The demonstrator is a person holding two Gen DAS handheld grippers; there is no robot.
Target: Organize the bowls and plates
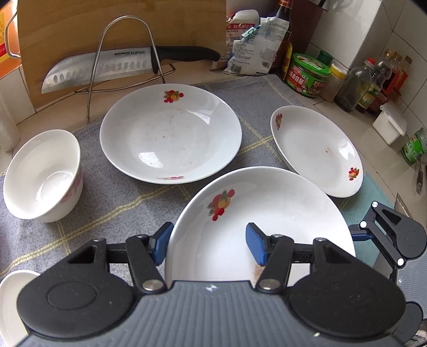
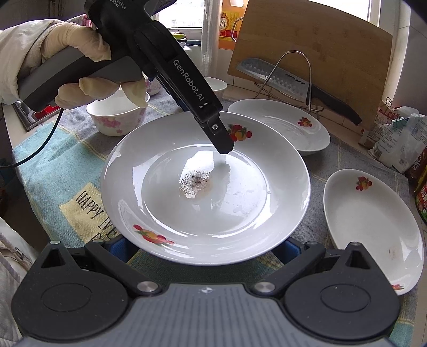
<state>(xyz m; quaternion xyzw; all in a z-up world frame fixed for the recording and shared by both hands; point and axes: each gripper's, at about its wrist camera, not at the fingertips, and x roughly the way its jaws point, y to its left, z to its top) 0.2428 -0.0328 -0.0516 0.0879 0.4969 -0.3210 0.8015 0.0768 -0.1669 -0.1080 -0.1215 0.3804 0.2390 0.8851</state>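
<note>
Left claw (image 1: 209,244) clamps the near plate's (image 1: 267,202) rim; right claw's (image 2: 208,247) state cannot be told; bowl (image 1: 40,176), knife (image 1: 106,66) nearby.

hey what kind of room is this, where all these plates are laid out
Most likely a home kitchen counter. A chef's knife rests on a wire rack against a wooden cutting board, sauce bottles and jars line the tiled wall, and plates sit on a cloth mat.

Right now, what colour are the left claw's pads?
Blue pads on black arms; clearest in the left wrist view.
</note>
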